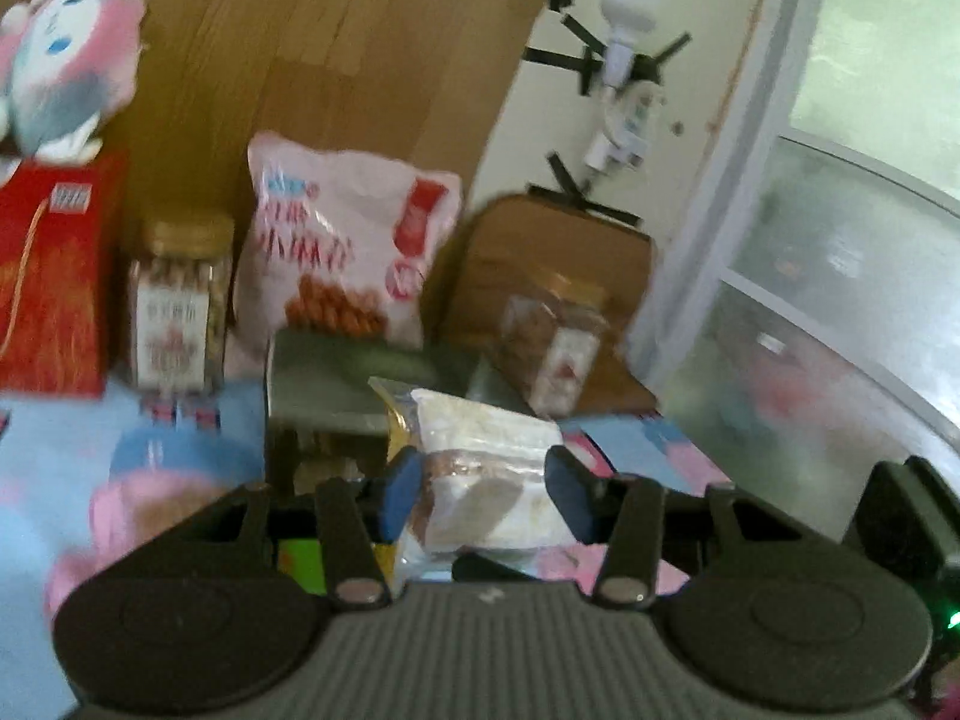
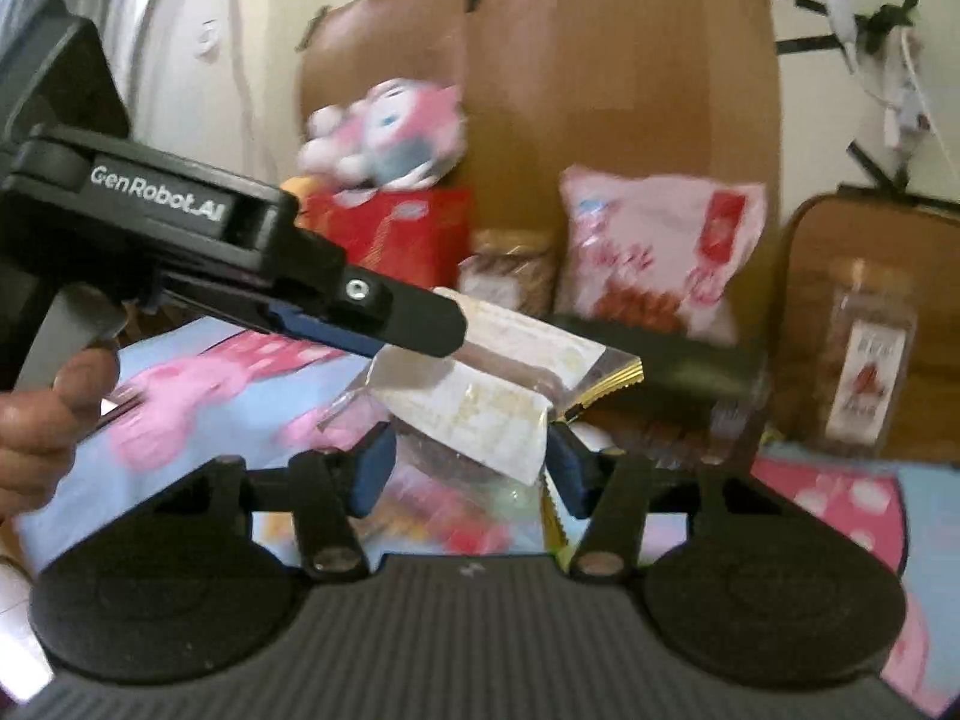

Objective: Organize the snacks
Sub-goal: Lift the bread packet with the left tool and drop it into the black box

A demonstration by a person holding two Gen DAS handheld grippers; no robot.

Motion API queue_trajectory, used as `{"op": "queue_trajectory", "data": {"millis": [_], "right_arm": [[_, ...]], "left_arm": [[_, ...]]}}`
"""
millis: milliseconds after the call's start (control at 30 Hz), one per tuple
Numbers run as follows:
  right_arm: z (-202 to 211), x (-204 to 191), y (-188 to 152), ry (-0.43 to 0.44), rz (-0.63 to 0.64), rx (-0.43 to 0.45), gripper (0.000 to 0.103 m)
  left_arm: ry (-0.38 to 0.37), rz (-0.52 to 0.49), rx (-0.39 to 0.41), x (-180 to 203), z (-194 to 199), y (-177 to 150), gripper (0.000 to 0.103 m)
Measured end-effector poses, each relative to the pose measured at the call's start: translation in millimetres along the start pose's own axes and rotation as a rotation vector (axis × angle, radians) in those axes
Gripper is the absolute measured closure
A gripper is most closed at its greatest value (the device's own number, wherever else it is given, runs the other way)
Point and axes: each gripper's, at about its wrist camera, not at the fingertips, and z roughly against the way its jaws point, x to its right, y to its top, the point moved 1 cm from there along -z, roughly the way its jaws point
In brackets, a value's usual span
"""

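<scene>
My left gripper (image 1: 486, 495) is shut on a clear-wrapped white and brown snack packet (image 1: 492, 480), held above the table. In the right wrist view the left gripper (image 2: 420, 318) comes in from the left, clamping the same packet (image 2: 480, 390). My right gripper (image 2: 468, 468) has its blue pads either side of the packet's lower edge; whether they press it is unclear. A dark tray (image 1: 336, 372) sits behind, also in the right wrist view (image 2: 690, 360). A pink snack bag (image 1: 342, 240), a left jar (image 1: 180, 306) and a right jar (image 1: 552, 342) stand behind.
A red box (image 1: 54, 276) with a plush toy (image 1: 66, 60) on top stands at the left. Cardboard (image 1: 336, 48) lines the back. A blue and pink cartoon cloth (image 2: 240, 396) covers the table. A window (image 1: 840, 240) is at the right.
</scene>
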Motion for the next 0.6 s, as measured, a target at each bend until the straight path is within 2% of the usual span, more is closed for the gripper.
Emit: {"op": "queue_trajectory", "data": {"millis": [200, 300, 400, 467, 600], "right_arm": [[-75, 57, 35, 0.011, -0.156, -0.057, 0.046], [-103, 66, 38, -0.004, -0.169, -0.095, 0.045], [-123, 68, 34, -0.038, -0.166, -0.128, 0.039], [-126, 71, 32, -0.064, -0.170, -0.128, 0.037], [-106, 72, 29, -0.083, -0.203, -0.080, 0.033]], "left_arm": [[0.089, 0.052, -0.022, -30, -75, 40, 0.057], [0.133, 0.063, -0.053, -44, -101, 43, 0.057], [0.153, 0.088, -0.111, -58, -118, 38, 0.057], [0.127, 0.097, -0.124, -61, -114, 33, 0.057], [0.065, 0.091, -0.034, -65, -62, 28, 0.055]]}}
